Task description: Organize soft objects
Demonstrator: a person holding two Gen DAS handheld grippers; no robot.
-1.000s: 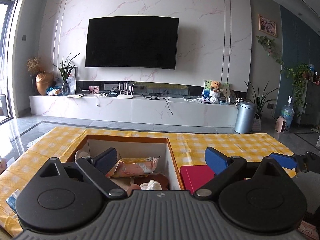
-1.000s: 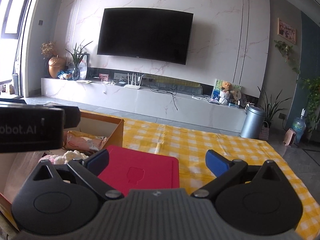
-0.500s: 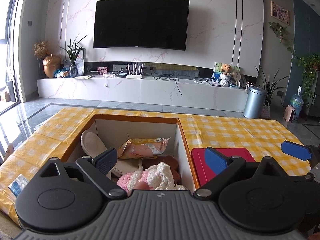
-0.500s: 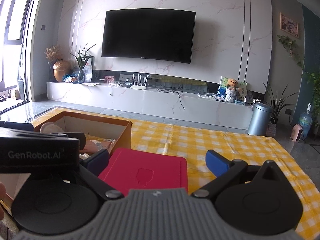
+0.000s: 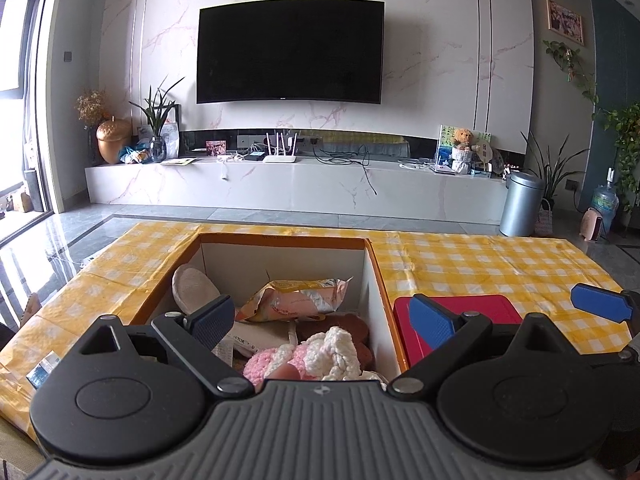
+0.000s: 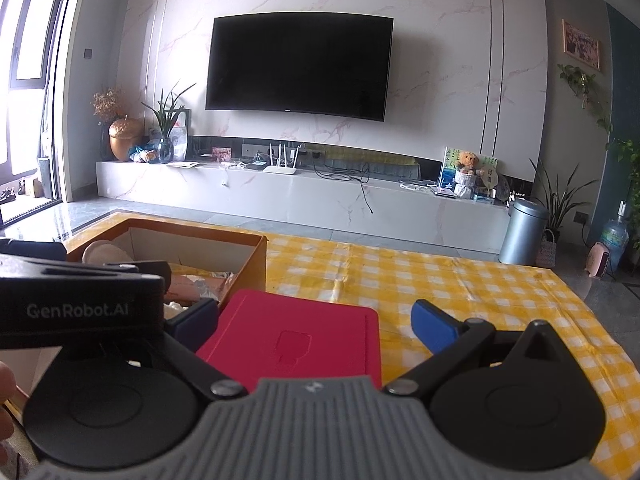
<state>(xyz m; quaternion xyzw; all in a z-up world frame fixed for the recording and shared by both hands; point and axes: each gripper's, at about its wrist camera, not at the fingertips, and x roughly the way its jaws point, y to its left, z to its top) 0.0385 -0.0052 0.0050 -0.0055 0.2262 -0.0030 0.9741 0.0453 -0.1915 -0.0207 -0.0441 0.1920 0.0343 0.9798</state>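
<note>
In the left wrist view, the left gripper [image 5: 322, 320] hovers with its jaws spread wide and empty over the open cardboard box [image 5: 282, 237], where a pink-and-white knitted toy [image 5: 320, 354], a crinkled snack packet [image 5: 298, 300] and a pale round pad [image 5: 194, 290] lie together. In the right wrist view, the right gripper [image 6: 316, 326] is likewise wide open and holds nothing, poised above the red lid [image 6: 292, 344] on the yellow checked tablecloth [image 6: 440, 280], just beside the box.
</note>
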